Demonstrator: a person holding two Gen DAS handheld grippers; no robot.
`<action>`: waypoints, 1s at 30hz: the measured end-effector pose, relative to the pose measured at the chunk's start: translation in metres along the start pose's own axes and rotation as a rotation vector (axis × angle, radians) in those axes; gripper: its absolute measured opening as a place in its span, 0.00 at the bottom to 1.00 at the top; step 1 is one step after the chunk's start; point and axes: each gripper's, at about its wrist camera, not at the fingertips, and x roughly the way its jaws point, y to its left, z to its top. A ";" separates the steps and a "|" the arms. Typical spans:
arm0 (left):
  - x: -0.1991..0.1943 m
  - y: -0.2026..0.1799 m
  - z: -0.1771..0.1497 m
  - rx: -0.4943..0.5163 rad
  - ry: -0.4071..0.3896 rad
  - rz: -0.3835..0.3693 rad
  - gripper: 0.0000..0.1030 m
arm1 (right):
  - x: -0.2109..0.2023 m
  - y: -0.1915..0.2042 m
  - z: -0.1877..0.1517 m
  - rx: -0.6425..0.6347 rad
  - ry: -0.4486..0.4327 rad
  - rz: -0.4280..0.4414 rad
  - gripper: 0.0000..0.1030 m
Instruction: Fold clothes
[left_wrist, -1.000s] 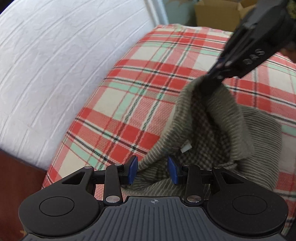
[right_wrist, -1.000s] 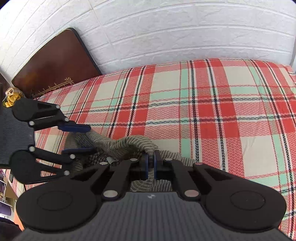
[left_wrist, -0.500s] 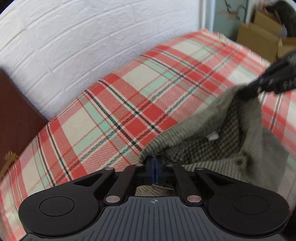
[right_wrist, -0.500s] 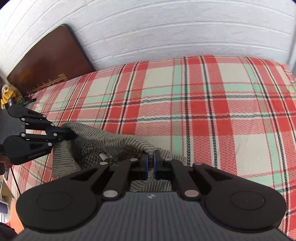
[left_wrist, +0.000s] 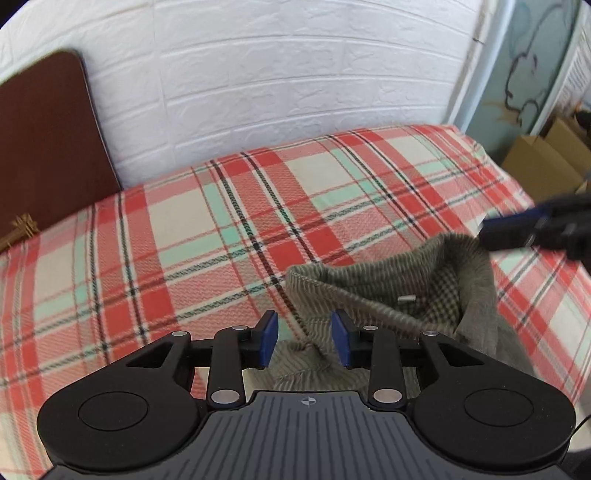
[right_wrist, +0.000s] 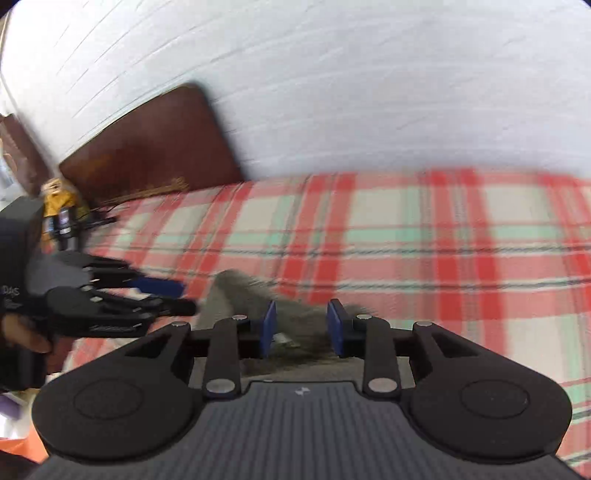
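The left tool (left_wrist: 303, 339) is spread wide and grips nothing; an olive ribbed garment (left_wrist: 376, 295) lies bunched on the plaid bed (left_wrist: 184, 240), its edge running between the 2 blue pads (left_wrist: 269, 338) without being pinched. The right tool (right_wrist: 301, 328) is also wide apart and empty, poised just above the same garment (right_wrist: 240, 291), which looks blurred there. The garment sits toward the bed's near edge, well away from the white brick wall (left_wrist: 295, 92) and the brown headboard (left_wrist: 40, 140).

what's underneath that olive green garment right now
The olive garment lies crumpled on the red plaid blanket. Its checked lining shows inside. Whatever lies beneath its folds is covered.
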 end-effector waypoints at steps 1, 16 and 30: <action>0.001 0.000 0.000 0.003 0.002 -0.003 0.47 | 0.010 0.000 0.001 0.030 0.020 0.032 0.34; -0.011 0.026 -0.015 -0.019 0.037 0.062 0.52 | 0.096 -0.002 -0.020 0.377 0.267 0.292 0.23; -0.007 0.003 0.001 0.052 0.059 -0.056 0.57 | 0.074 0.044 -0.037 0.099 0.253 0.227 0.06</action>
